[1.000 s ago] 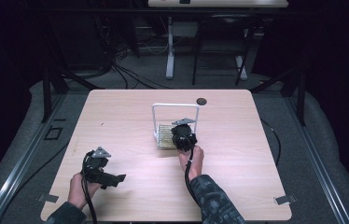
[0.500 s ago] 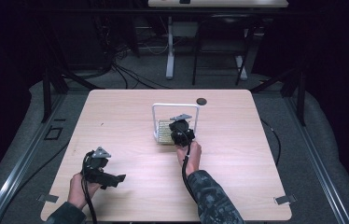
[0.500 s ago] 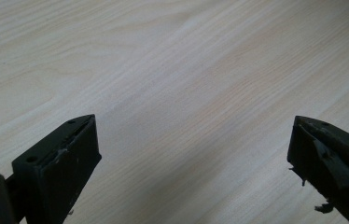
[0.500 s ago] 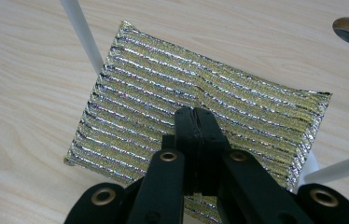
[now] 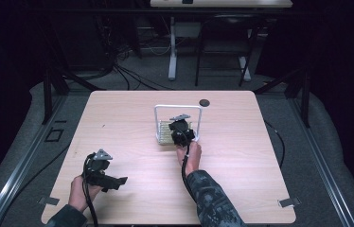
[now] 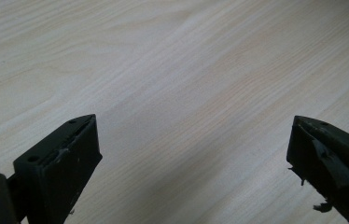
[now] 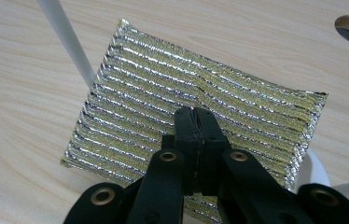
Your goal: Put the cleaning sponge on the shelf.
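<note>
Right gripper [image 7: 196,114] is over the pad [image 7: 196,100] now — jaws pressed flat together, tips at the pad's surface, and whether they pinch any of it I can't tell. The pad, a gold-and-silver striped scourer, lies flat on the table [image 5: 128,118] at the foot of the white wire frame [image 5: 177,107], just past the table's middle. Key relation: in the right gripper view the pad sits directly ahead of and under the tips, its long axis running across the jaws' line, left to right, so the tips sit abt mid-length near the closer long edge. One frame leg rises at the pad's far left, a white foot curls at its near right corner — tight quarters, so I'd judge any lift needs to go clear of that wire. Left gripper [image 5: 103,174] rests at the table's near left, well apart, jaws spread wide over bare wood w/ nothing between. So the right hand is far nearer. Count: one pad, one frame, one dark hole [image 5: 204,102] in the tabletop beyond the frame, two grippers.
</note>
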